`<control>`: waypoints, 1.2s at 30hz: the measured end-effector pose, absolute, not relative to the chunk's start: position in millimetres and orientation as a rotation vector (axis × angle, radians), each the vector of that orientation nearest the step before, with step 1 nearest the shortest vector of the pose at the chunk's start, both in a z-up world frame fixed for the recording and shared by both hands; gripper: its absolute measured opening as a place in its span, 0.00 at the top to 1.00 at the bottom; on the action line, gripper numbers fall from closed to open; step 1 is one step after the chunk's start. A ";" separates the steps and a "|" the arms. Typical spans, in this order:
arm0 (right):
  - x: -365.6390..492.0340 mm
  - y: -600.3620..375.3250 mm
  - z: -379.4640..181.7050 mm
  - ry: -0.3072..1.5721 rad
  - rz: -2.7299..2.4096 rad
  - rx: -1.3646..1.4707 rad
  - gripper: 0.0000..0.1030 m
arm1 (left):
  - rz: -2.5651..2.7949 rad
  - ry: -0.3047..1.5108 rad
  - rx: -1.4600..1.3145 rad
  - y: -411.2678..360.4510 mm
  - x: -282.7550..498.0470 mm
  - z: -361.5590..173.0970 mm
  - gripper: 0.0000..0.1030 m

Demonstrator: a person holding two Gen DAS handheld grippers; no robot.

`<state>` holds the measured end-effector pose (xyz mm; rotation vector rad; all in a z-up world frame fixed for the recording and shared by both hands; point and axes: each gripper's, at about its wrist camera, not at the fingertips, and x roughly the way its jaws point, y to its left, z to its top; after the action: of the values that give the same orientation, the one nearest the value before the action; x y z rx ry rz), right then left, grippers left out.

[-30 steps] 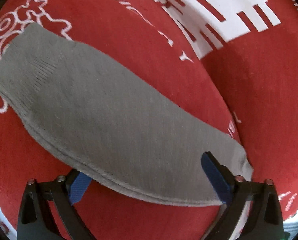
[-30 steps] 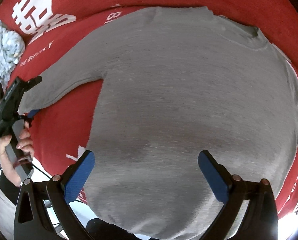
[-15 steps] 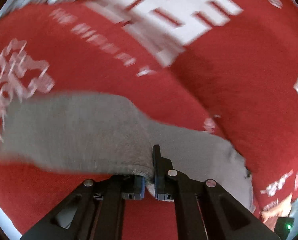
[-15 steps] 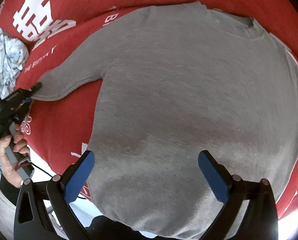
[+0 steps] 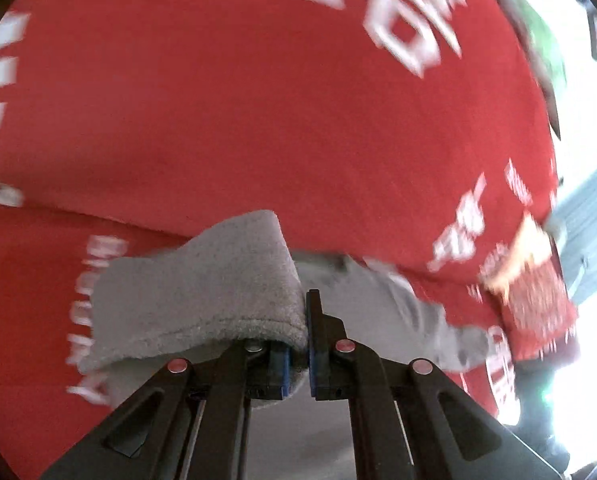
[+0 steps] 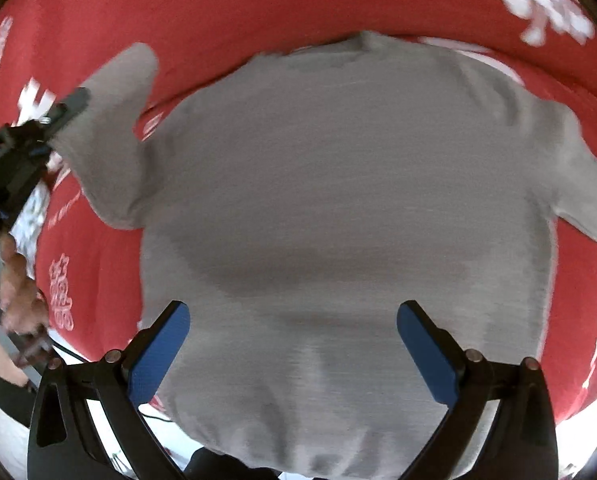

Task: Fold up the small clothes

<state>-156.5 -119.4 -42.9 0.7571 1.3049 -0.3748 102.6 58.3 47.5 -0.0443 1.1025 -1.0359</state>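
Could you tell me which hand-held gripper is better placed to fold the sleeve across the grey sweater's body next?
Probably the left. The left hand-held gripper is shut on the cuff of the grey knitted sweater, lifted off the red printed cover. The right hand-held gripper hangs open above the hem, holding nothing.

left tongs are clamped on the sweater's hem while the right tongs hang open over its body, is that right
Not quite. The left tongs are clamped on the grey sweater's sleeve, not its hem, as the left wrist view shows. The right tongs do hang open over its body.

Matt grey knit sweater [image 6: 338, 200]
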 end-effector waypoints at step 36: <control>1.3 -94.4 -88.8 1.284 -0.300 -0.079 0.93 | -0.471 1.281 0.337 122.3 51.9 -38.6 0.20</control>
<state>1.3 -94.4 -88.8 -0.0789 1.2843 -0.3004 51.9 122.3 -38.6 0.3368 1.2811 -0.4714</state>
